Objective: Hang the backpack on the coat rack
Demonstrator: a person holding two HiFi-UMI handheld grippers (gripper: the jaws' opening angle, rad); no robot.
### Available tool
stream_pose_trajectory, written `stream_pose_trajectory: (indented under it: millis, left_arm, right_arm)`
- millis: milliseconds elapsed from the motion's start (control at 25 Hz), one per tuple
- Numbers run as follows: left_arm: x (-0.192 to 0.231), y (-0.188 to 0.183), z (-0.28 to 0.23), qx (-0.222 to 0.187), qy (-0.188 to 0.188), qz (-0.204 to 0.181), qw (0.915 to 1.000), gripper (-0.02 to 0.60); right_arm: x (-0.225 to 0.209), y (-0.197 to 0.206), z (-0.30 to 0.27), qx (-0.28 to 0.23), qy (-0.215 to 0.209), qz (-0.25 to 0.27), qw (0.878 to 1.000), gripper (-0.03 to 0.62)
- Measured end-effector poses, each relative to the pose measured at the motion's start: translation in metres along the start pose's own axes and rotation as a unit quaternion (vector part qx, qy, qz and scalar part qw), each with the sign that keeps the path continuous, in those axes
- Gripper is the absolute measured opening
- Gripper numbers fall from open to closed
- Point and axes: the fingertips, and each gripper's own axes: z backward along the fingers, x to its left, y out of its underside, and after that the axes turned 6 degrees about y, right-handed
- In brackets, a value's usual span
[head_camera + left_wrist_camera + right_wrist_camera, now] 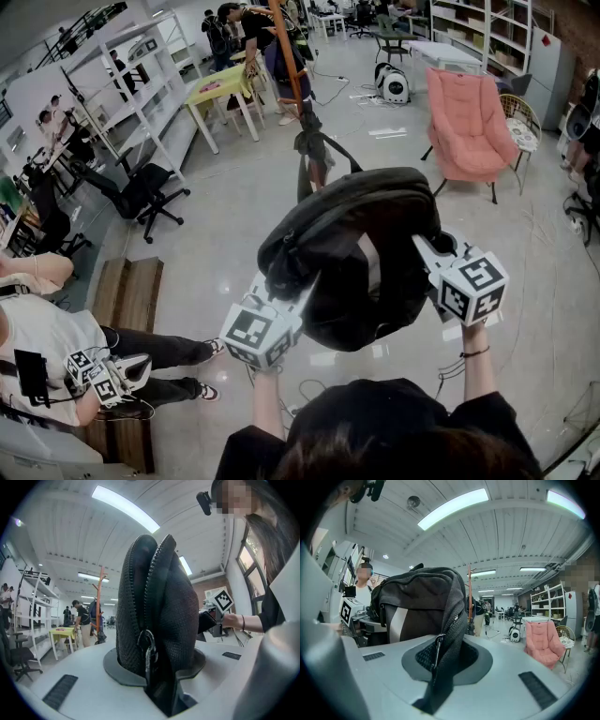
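Two grippers hold the backpack (361, 234) aloft between them: left gripper (149, 667) clamped on its zippered edge, right gripper (436, 667) pinching a mesh fold. Likely the carrying step. The coat rack (289, 56) stands well ahead of the jaws, so next approach and lift.

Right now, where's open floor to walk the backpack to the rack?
Bare floor runs between the black office chair and the pink chair, straight to the rack. Crowded: left side, with bench and seated person; people and yellow table round the rack.
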Motion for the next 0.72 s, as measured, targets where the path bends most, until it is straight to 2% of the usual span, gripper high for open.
stream_pose_trajectory:
  millis: [520,720]
  left_arm:
    - [-0.002,0.001,-0.014,0.011,-0.004,0.005,0.9999,0.127]
    - [-0.001,0.014,-0.026,0.016,-0.01,0.014,0.9997,0.127]
  right_arm:
    - [-0.015,0.004,-0.003,0.011,-0.006,-0.018,1.0,0.046]
    - [-0.025,0.018,-0.011,0.015,-0.014,-0.025,0.999,0.046]
